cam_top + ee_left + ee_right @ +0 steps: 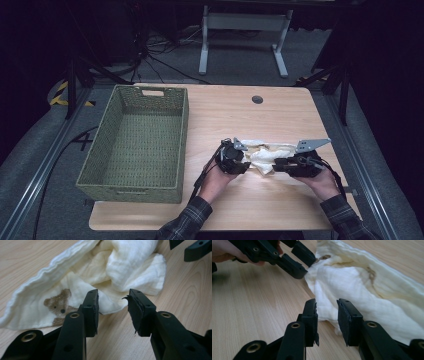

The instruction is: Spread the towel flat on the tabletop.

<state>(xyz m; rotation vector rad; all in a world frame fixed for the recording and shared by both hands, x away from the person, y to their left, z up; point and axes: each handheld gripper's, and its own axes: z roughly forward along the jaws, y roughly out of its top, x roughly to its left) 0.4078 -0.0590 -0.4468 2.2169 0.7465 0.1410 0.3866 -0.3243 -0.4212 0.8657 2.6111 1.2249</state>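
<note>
At lower centre of the high view we see a crumpled cream cloth [264, 154] lying lengthwise left to right between 2 grippers, left gripper [113, 303] and right gripper [327, 312], both with jaws apart, gripping nothing, equally near its lower edge.

dark room, grey floor [240, 55], white table frame [245, 30] behind.

Cloth [120, 270]: soft, crinkly, cream, bear print. Table [280, 115]: smooth pale wood, faint shine. Basket [137, 145]: rough woven green. Left gripper [113, 308], right gripper [327, 315]: matt black plastic, brass-coloured rivets.
</note>
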